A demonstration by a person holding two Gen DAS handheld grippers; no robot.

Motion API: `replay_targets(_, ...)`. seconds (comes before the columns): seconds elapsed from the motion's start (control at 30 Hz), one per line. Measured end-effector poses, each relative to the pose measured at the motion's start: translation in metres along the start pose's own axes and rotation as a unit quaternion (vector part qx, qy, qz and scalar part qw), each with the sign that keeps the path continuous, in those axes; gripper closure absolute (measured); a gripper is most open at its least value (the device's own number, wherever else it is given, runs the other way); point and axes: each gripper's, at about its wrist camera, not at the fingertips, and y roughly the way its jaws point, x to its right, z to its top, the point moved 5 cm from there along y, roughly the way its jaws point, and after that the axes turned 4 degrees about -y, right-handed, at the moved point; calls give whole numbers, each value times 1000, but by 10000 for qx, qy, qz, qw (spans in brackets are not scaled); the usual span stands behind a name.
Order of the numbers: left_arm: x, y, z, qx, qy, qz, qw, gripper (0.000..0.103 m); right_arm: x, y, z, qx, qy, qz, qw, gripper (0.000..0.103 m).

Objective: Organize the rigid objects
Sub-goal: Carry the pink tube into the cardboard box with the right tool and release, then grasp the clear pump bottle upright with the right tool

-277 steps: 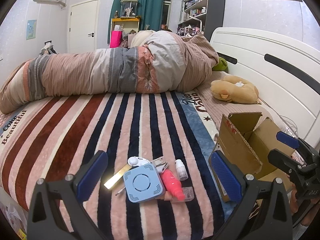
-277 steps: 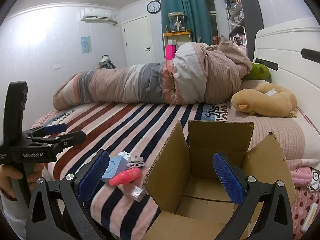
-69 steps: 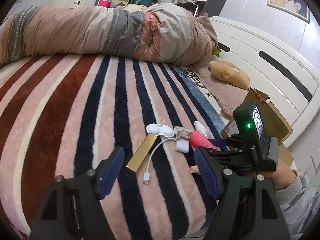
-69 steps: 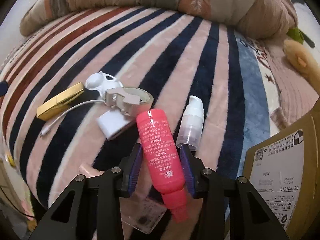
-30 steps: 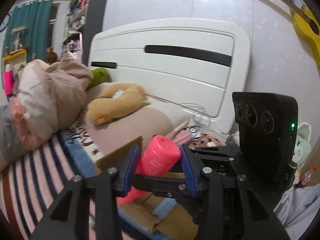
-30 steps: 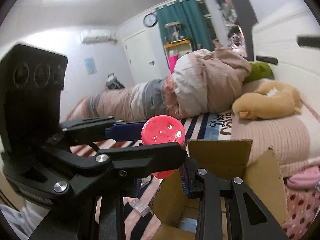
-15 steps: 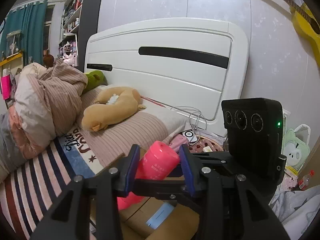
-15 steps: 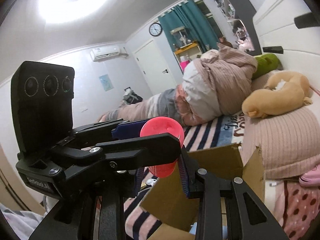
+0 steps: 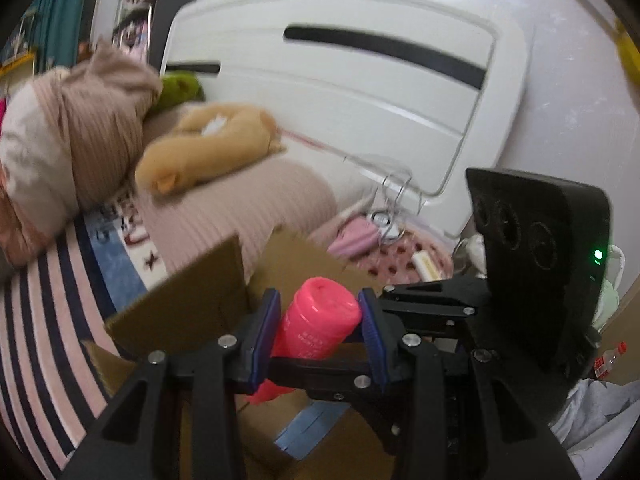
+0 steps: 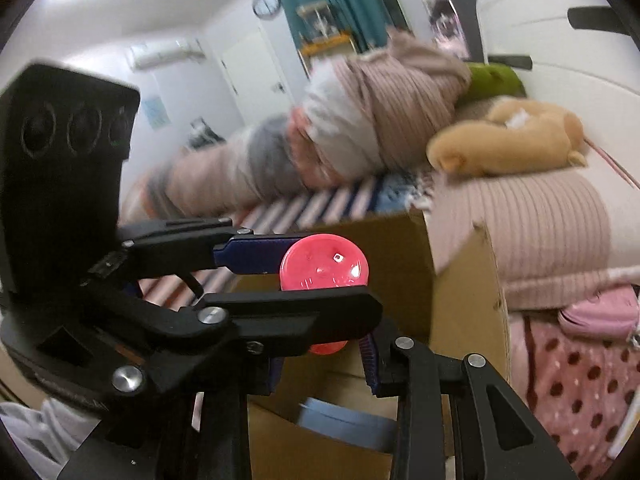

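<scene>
One pink bottle [image 9: 320,318], held over one open box [image 9: 188,308] at bed's headboard end. Left gripper [image 9: 318,336] clamped on bottle. Right gripper [image 10: 324,354] also clamped on same bottle, lower down. One blue item [image 10: 344,424] inside box.

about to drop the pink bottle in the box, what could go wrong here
1. Both the left gripper and the right gripper clamp the pink bottle; uneven release could tip it sideways.
2. The bottle hangs near a raised flap of the cardboard box and may catch it.
3. A light blue object already lies inside; the bottle could land on it and roll.
</scene>
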Motion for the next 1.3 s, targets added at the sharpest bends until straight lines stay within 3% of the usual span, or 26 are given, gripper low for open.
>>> replay_targets(0.17,-11,7,-10,-178,-165,69,9997,64,12,12,-9,-314,60,-341,9989,72)
replay_targets(0.27,-18,1,-11,-122,-337,79,9993,53,13,8,-9,-249,120,-264,9993,55)
replay_targets(0.4,-27,-19,-12,117,-576,120,9982,45,3,0,-6,-126,-23,-327,9994,38)
replay_targets(0.57,-39,-68,-17,675,-748,319,9944,35,-24,-13,5,214,-256,-329,9989,37)
replay_targets(0.73,-72,-133,-35,1231,-1020,1042,9816,28,-77,-16,25,537,-629,-46,9966,37)
replay_targets(0.9,-126,-185,-78,1453,-1446,1903,9601,27,-137,7,33,483,-929,473,9934,37)
replay_targets(1.07,-178,-206,-134,1409,-1975,2430,9392,27,-185,55,19,9,-1156,756,9904,37)
replay_targets(1.17,-199,-207,-161,1352,-2214,2509,9326,27,-200,90,1,-390,-1188,846,9885,37)
replay_targets(1.3,-221,-198,-192,1186,-2441,2590,9270,27,-192,141,-24,-879,-988,352,9906,37)
